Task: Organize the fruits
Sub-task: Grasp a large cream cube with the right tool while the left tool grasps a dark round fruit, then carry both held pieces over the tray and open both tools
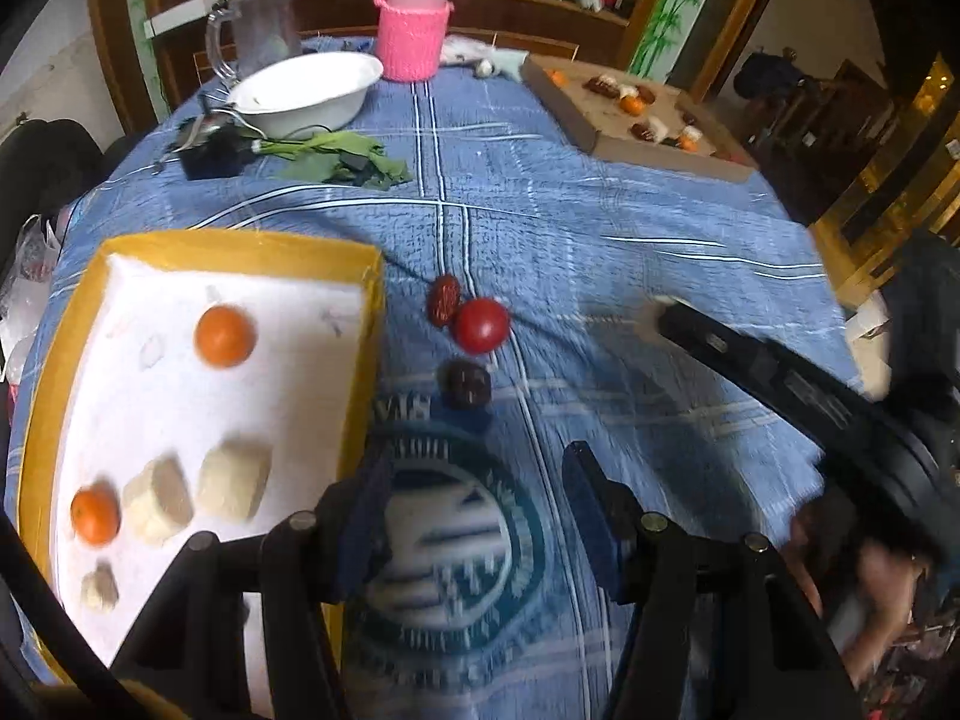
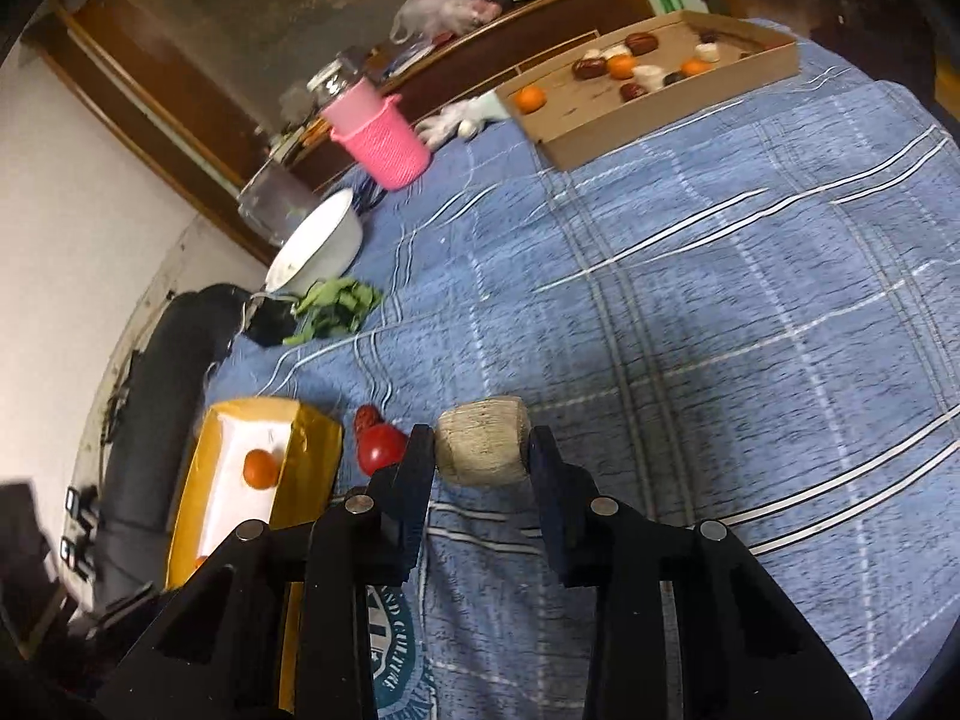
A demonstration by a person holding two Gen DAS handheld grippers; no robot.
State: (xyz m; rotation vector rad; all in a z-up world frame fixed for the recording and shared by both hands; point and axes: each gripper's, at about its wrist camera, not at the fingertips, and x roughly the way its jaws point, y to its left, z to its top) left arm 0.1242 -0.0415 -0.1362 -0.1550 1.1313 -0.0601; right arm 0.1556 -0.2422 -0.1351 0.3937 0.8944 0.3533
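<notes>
Lower left of the left wrist view, the yellow tray (image 1: pixel 360 276) holds two oranges (image 1: pixel 225 336) and three pale chunks (image 1: pixel 234 480); just right of it sit one tomato (image 1: pixel 481 325) and two dark red dates (image 1: pixel 444 299). Upper right, the cardboard box (image 1: pixel 660 156) shows three oranges (image 1: pixel 631 104), its other pieces too small to count. In the right wrist view, one more pale chunk (image 2: pixel 483 449) sits at centre.
</notes>
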